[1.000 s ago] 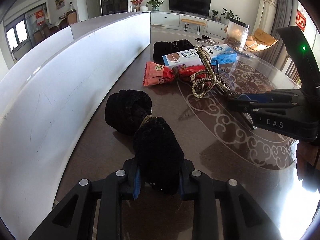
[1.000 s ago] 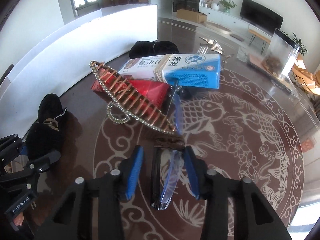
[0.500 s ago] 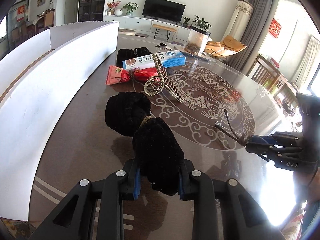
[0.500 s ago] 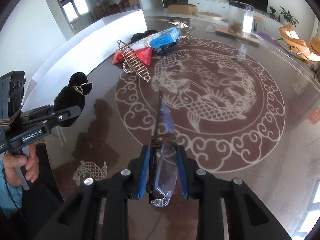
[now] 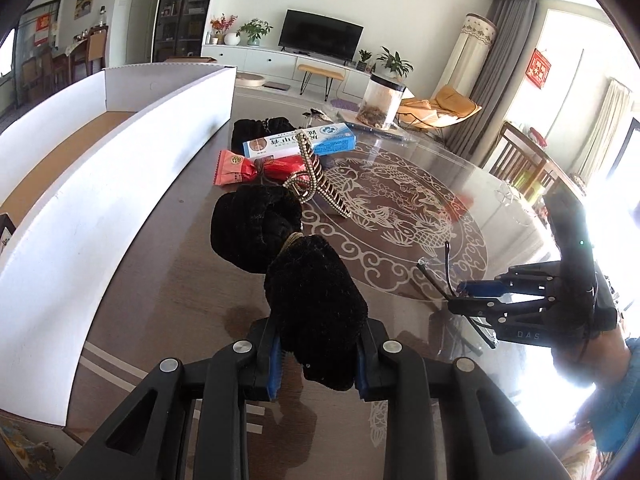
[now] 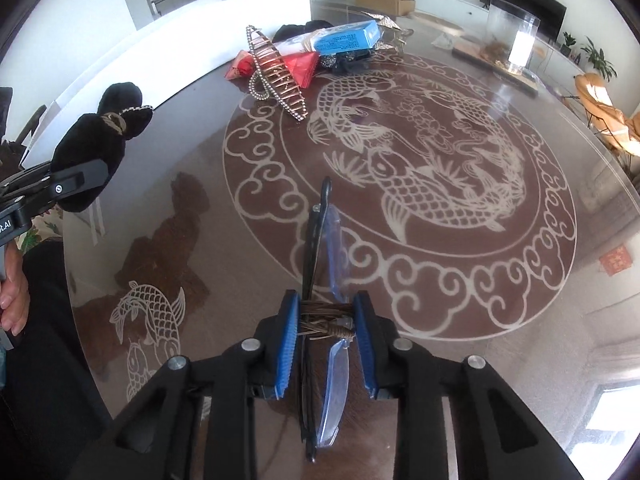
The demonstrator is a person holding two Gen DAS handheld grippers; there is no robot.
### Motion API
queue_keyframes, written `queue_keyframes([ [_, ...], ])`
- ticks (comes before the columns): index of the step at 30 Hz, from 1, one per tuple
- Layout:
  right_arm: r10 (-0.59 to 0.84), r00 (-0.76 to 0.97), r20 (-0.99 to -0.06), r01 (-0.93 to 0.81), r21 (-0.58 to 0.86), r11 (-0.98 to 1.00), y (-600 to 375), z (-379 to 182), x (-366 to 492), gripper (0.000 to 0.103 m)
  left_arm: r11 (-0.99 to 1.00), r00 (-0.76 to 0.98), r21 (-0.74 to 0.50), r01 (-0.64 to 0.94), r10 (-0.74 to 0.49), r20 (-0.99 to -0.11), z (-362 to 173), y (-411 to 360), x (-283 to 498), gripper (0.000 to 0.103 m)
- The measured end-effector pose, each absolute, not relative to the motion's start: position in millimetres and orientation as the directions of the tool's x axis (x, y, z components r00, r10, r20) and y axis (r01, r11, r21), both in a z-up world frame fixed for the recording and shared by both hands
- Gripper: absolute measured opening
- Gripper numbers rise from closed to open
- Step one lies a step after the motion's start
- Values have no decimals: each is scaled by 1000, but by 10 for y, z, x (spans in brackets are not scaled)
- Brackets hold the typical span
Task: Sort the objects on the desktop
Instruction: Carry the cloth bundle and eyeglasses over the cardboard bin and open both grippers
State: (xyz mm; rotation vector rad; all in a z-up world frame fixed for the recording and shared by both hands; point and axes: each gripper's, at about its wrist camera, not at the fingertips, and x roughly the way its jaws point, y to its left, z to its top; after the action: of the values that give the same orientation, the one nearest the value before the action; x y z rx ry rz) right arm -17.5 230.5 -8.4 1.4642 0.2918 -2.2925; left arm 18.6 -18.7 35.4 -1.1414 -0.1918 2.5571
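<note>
My left gripper is shut on one lobe of a black fuzzy bow, held above the table; the other lobe sticks out ahead. The right wrist view shows that left gripper and bow at the left edge. My right gripper is shut on folded glasses with clear bluish lenses, black arms and a brown cord wrapped round them. From the left wrist, the right gripper and glasses are at the right.
On the far side of the fish-patterned glass table lies a pile: a blue-white carton, a red packet, a pearl hair comb, a black pouch. A long white box runs along the left. A clear jar stands behind.
The right gripper has pulled back from the pile toward the table's near side, carrying the glasses, its jaws narrower on them. The left gripper has risen and tilted up with the bow.
</note>
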Motion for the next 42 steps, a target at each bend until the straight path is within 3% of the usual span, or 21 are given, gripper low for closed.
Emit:
queue_keyframes([
  [8,-362,-474,-803,480,109,-871,1989,709,-317,29,-953,-721,-269,-138,283,-633,1000,-901,283,27],
  [16,-597,-482,-641,634,215,-743,548,1599,-901,29,-976,-760,-205,80,73,-646,1474,-2015,-115,27],
  [20,-662,-419,-622,683,264,-681,-336,1586,-1192,29,-968,-704,-176,176,1,-710,1340,-2452,-430,27],
  [25,-630,-337,-700,690,271,-671,-1179,1108,-1480,30,-959,-570,-106,263,-66,-819,858,-2781,-799,30],
  [29,-575,-257,-777,645,305,-701,-1438,629,-1649,46,-946,-454,-50,322,-108,-884,503,-2826,-921,33],
  [34,-620,-327,-713,625,329,-708,-1043,630,-1558,55,-951,-561,-71,302,-117,-819,691,-2523,-654,33],
  [36,-627,-387,-676,625,308,-718,-655,723,-1437,76,-966,-634,-116,232,-60,-771,877,-2250,-509,35],
  [37,-625,-425,-655,620,292,-728,-449,770,-1350,82,-975,-664,-127,183,-27,-747,964,-2054,-435,44],
  [38,-614,-469,-635,607,273,-746,-199,834,-1222,91,-983,-692,-126,132,0,-722,1057,-1839,-348,62],
  [39,-595,-508,-622,587,256,-768,33,844,-1135,96,-989,-721,-121,86,22,-693,1128,-1616,-261,73],
  [40,-566,-550,-614,557,236,-796,309,850,-1029,97,-993,-751,-113,37,47,-658,1229,-1386,-170,97],
  [41,-531,-584,-614,522,217,-825,577,839,-928,97,-994,-779,-106,-15,78,-622,1275,-1163,-63,103],
  [42,-490,-612,-620,482,198,-853,851,800,-837,97,-993,-796,-98,-64,110,-595,1286,-912,10,103],
])
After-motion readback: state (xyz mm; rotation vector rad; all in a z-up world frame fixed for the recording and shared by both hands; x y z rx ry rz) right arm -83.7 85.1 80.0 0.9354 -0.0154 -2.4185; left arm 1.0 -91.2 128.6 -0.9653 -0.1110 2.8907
